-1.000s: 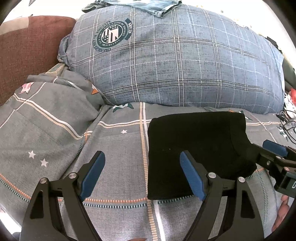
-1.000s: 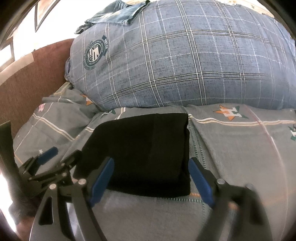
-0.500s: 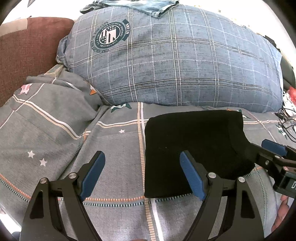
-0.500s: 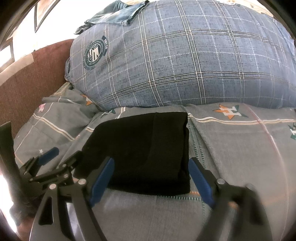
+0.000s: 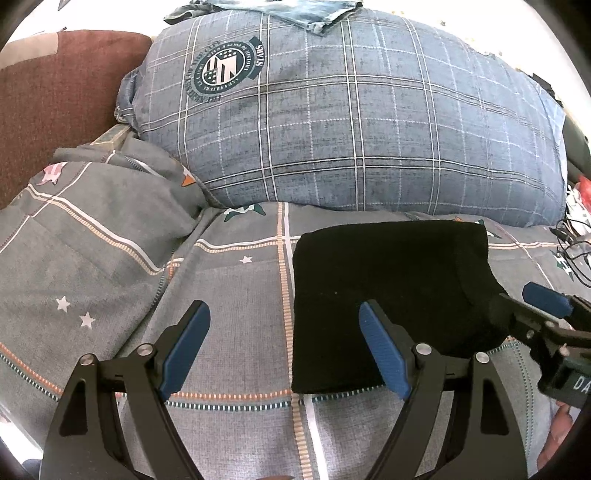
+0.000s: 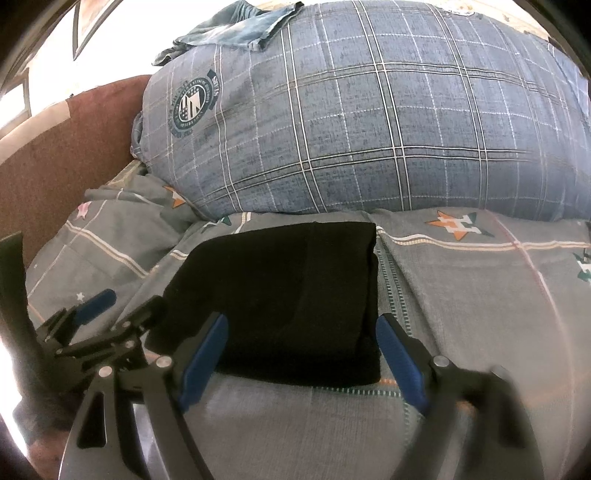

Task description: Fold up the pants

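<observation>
The black pants [image 5: 388, 295] lie folded into a compact rectangle on the grey patterned bedsheet [image 5: 221, 295], just in front of the big pillow; they also show in the right wrist view [image 6: 288, 295]. My left gripper [image 5: 284, 350] is open and empty, low over the sheet at the fold's near left corner, its right finger over the black cloth. My right gripper [image 6: 303, 358] is open and empty, its jaws straddling the near edge of the fold. Each gripper shows at the side of the other's view.
A large blue-grey plaid pillow [image 5: 351, 122] with a round emblem fills the back, with folded denim [image 5: 280, 11] on top of it. A brown headboard [image 5: 55, 92] stands at the left. Cables and small items [image 5: 572, 240] lie at the far right.
Both grippers stay open. The view has shifted slightly, so the folded pants sit a touch nearer and more to the left in the left wrist view. The fold itself has not moved.
</observation>
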{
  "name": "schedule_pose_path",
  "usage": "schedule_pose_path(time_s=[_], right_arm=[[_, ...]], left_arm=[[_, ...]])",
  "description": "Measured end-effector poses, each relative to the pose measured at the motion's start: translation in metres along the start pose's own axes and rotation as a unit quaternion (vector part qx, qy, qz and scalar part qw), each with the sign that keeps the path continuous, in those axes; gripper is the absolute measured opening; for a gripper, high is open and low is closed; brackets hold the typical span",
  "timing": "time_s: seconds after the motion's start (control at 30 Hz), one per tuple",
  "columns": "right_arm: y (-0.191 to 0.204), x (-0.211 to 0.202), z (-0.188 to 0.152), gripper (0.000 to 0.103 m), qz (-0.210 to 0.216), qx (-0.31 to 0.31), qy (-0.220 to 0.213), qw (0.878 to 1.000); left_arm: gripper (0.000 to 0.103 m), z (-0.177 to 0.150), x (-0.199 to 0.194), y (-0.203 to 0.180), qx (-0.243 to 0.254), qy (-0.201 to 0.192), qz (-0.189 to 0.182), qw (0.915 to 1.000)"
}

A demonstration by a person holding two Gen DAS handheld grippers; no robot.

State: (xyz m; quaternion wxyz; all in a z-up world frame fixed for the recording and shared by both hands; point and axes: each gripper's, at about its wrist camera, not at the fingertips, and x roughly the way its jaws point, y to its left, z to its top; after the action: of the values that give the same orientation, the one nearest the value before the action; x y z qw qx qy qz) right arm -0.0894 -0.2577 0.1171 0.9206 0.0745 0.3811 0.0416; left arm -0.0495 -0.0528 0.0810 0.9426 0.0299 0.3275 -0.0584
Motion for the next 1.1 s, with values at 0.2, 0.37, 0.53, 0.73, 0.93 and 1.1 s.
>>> schedule_pose_path(time_s=[0.2, 0.37, 0.53, 0.73, 0.93, 1.1], right_arm=[[-0.0015, 0.0018, -0.0006, 0.083, -0.001, -0.001, -0.002, 1.0], [-0.0026, 0.0049, -0.001, 0.083, 0.0, -0.001, 0.002, 1.0], [-0.0026, 0.0046, 0.0006, 0.083, 0.003, 0.002, 0.0, 1.0], [-0.0026, 0.0055, 0.0003, 0.083, 0.006, 0.004, 0.002, 1.0], [-0.0018, 0.0042, -0.0004, 0.083, 0.003, 0.0, 0.002, 1.0], [-0.0028, 0.0037, -0.0012, 0.083, 0.003, 0.002, 0.002, 1.0]], left_arm=[[0.084, 0.0008, 0.0016, 0.0013, -0.003, 0.003, -0.002, 1.0], [0.084, 0.0008, 0.002, 0.0017, -0.003, 0.003, -0.002, 1.0], [0.084, 0.0013, 0.0032, 0.0021, -0.005, 0.005, -0.002, 1.0], [0.084, 0.0012, 0.0039, 0.0024, -0.005, 0.006, -0.002, 1.0], [0.084, 0.0003, 0.003, 0.0, -0.002, 0.004, -0.002, 1.0], [0.084, -0.0002, 0.0021, -0.0004, -0.001, 0.004, -0.001, 1.0]])
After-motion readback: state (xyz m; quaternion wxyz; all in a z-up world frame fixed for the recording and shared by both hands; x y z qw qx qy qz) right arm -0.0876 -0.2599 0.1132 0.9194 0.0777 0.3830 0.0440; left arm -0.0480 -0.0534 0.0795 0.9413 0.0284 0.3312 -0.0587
